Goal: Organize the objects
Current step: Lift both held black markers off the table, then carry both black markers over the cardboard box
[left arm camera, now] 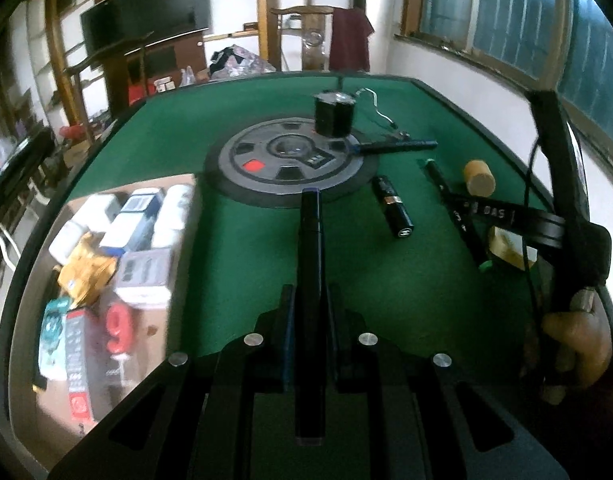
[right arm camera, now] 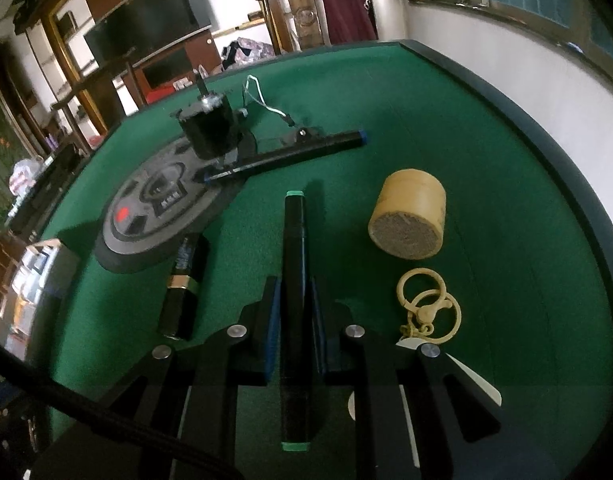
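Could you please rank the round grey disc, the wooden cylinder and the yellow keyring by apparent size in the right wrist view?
1. Round grey disc, clearly largest.
2. Wooden cylinder.
3. Yellow keyring, close to the cylinder in spread and nearer the camera, so that order is unsure.

Lipstick [right arm camera: 182, 286] lies left of wooden cylinder [right arm camera: 408, 216]; key ring [right arm camera: 428, 306] before it

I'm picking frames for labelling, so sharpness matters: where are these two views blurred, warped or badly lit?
Left wrist view: the box of packets at the left is smeared by blur, the table edge bows from the fisheye, and the windows glow. Right wrist view: sharper; the wooden cylinder and keyring read clearly, though the corners go dark.
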Demonstrator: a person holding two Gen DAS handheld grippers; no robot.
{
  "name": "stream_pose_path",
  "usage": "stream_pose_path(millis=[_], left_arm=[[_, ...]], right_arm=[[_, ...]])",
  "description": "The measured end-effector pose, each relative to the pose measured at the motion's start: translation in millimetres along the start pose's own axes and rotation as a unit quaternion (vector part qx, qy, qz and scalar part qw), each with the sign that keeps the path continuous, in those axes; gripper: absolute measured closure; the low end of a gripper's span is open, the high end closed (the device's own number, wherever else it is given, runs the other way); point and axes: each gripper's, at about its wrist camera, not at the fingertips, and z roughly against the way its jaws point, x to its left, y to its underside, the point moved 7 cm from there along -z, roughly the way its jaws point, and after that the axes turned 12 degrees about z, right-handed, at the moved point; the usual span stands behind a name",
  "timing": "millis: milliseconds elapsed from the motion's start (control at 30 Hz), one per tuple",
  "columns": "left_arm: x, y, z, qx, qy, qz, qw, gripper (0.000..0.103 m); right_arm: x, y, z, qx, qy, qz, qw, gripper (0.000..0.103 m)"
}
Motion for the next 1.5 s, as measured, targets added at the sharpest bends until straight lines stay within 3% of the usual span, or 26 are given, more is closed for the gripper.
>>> stream_pose_path(millis=[100,367,633,833,1000,1167,1367,1500], left_arm=[[20.3,-1.0,14.5,-0.01,0.006,0.021,0.9997,0.091],[84.8,0.8,54.2,-0.04,0.016,0.081,0.9958,0.091],[160.2,13.3,66.7,-0.048,0.009,0.156,0.9865,0.091],[193.0,21.2,63.5,-0.046,0.004,0.18,0.9826,0.091],[203.0,28.7,55.7,-0.035,0.011,0.181,0.9828,0.091],[210.0,35.0,48.6,-0.024,0.02,0.184,0.9825,0.091],[206.9,40.4,46.2,-0.023,0.018,0.168,0.9854,0.091],[201.6,41.0,44.2,-0.023,0.02,0.157,0.9871,0.091]], right_arm=[[2.2,0.3,15.2,-0.018,-0.011,-0.009,1.0,0.091],[37.7,5.3,50.8,-0.026,-0.095,-0.029,0.995,0.091],[127.2,-1.6,65.1,-0.017,-0.181,0.021,0.983,0.091],[196.6,-2.9,81.9,-0.021,-0.23,0.074,0.97,0.09],[237.9,-1.4,90.4,-0.002,-0.272,0.108,0.956,0.09],[269.1,14.8,73.7,0.054,-0.317,0.124,0.939,0.09],[294.9,36.9,39.4,0.11,-0.322,0.133,0.931,0.09],[302.8,35.2,19.1,0.126,-0.304,0.136,0.935,0.09]])
